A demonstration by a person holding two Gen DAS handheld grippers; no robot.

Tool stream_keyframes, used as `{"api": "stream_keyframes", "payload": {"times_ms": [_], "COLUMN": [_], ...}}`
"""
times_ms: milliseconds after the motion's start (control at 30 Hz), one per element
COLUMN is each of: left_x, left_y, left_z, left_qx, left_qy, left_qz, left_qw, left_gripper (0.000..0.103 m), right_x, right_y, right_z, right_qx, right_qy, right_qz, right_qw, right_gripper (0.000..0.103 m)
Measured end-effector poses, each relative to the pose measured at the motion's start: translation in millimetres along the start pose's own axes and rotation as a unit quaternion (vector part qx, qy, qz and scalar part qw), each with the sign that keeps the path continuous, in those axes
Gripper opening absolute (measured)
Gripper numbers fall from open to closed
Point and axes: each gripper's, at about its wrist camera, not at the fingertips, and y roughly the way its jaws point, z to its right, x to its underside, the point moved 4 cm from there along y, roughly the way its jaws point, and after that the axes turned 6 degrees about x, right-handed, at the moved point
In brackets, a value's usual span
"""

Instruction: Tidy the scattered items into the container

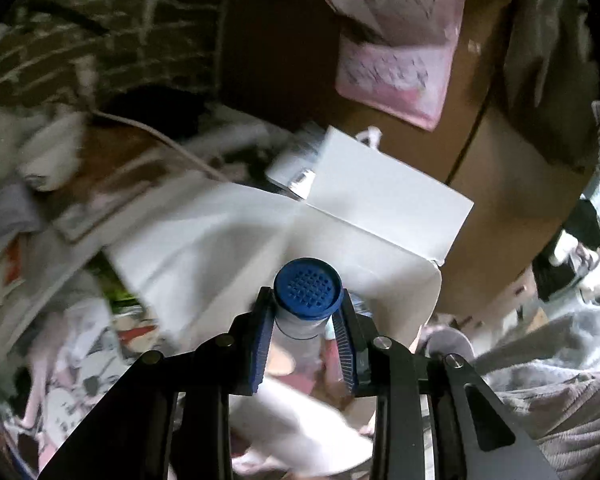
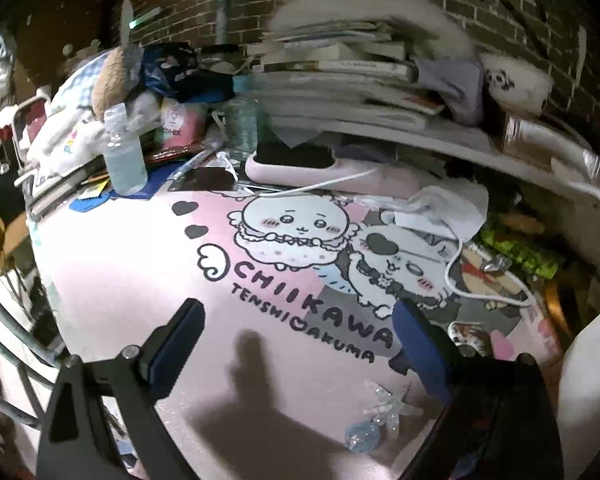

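Left claw (image 1: 306,322) squeezes blue-capped bottle (image 1: 307,294), holds it over white box (image 1: 284,236) so it can drop in. Right claw (image 2: 296,332) spread wide, empty, above pink desk mat (image 2: 140,280), ready for glittery clip (image 2: 380,416).

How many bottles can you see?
2. One blue-capped bottle is gripped in the left gripper over the white box. One clear bottle stands upright at the mat's far left edge. The clutter may hide more.
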Motion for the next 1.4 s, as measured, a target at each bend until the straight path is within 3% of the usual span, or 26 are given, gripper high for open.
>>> {"api": "stream_keyframes", "payload": {"times_ms": [167,300,433,533,600,700,867,967,1067,1200,1300,1400], "left_x": [-5.7,-2.7,-1.8,-1.4,-3.3,-7.0,-5.1,5.8,28.8,68.0,106.6,145.1], "left_y": [44.7,73.5,82.0,80.5,73.9,55.1,-7.5,-57.9,-108.5,-160.7,-171.8,-168.1], "left_z": [12.6,11.8,10.8,12.6,15.4,18.1,14.9,-0.4,-22.4,-63.1,-88.3,-112.1], "left_qx": [0.031,0.025,0.018,0.021,0.033,0.037,0.015,-0.017,-0.07,-0.134,-0.186,-0.206], "left_qy": [0.005,0.001,0.001,0.002,-0.001,0.002,-0.002,-0.012,-0.034,-0.092,-0.13,-0.165], "left_qz": [-0.05,-0.087,-0.097,-0.097,-0.086,-0.058,0.011,0.056,0.095,0.136,0.147,0.144], "left_qw": [0.9983,0.9959,0.9951,0.995,0.9957,0.9976,0.9998,0.9982,0.9924,0.9773,0.9628,0.9538], "left_gripper": [0.024,0.025,0.026,0.044,0.065,0.078,0.095,0.103,0.103,0.103,0.103,0.103], "right_x": [0.8,0.9,0.7,1.1,1.8,3.4,6.0,8.4,9.8,10.9,11.5,12.1], "right_y": [3.4,5.1,4.4,4.9,4.9,2.8,-1.2,-3.5,-6.9,-10.9,-14.5,-20.7], "right_z": [6.0,9.3,14.6,16.3,15.8,13.9,14.6,14.2,13.1,11.3,12.1,15.7], "right_qx": [-0.004,-0.007,-0.012,-0.012,-0.011,-0.006,-0.004,-0.006,-0.008,-0.007,-0.003,-0.002], "right_qy": [0.002,-0.001,0.005,0.007,0.005,0.005,0.015,0.021,0.026,0.028,0.037,0.052], "right_qz": [-0.004,-0.007,-0.006,-0.01,-0.012,-0.011,-0.005,-0.011,-0.012,-0.011,-0.01,-0.005], "right_qw": [1.0,1.0,1.0,1.0,1.0,1.0,1.0,1.0,1.0,1.0,0.999,0.999], "right_gripper": [0.094,0.094,0.094,0.094,0.094,0.094,0.094,0.094,0.094,0.094,0.094,0.094]}}
